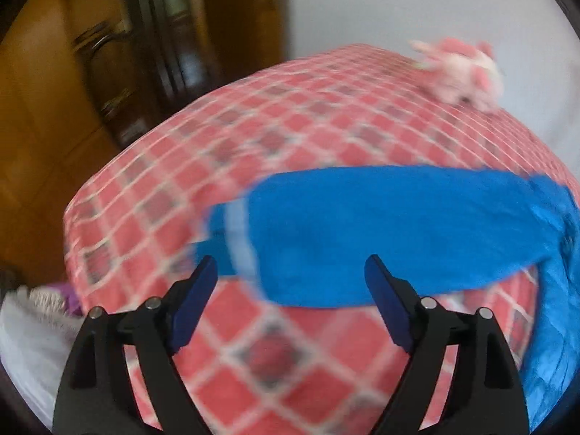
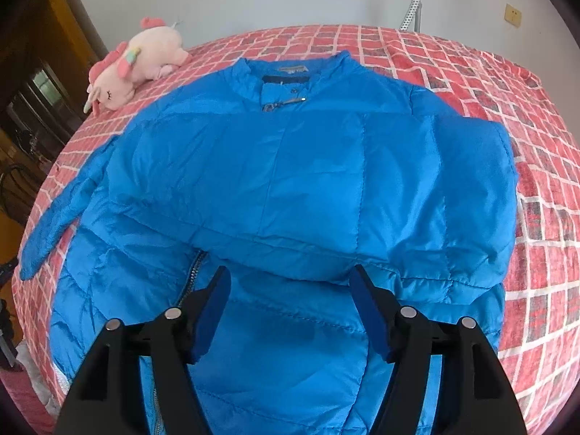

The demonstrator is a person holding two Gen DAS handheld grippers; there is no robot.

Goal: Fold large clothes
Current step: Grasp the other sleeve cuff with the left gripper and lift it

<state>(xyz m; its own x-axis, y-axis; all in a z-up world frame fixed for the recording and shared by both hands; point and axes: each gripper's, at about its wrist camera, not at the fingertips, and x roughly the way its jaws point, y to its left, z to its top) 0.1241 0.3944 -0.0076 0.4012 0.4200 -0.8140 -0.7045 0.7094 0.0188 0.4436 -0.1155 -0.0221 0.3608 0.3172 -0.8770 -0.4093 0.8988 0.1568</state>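
A bright blue padded jacket (image 2: 290, 181) lies front-up on the bed, collar at the far side. Its right sleeve is folded across the chest; its left sleeve (image 2: 54, 217) stretches out to the left. My right gripper (image 2: 290, 286) is open and empty, just above the jacket's lower front near the zip. In the blurred left wrist view the outstretched sleeve (image 1: 380, 232) lies across the bed. My left gripper (image 1: 290, 272) is open and empty, just short of the sleeve's cuff end.
The bed has a red and white checked cover (image 2: 525, 235), which also shows in the left wrist view (image 1: 253, 344). A pink plush unicorn (image 2: 137, 61) lies at the far left of the bed. A wooden wardrobe (image 1: 54, 108) stands to the left.
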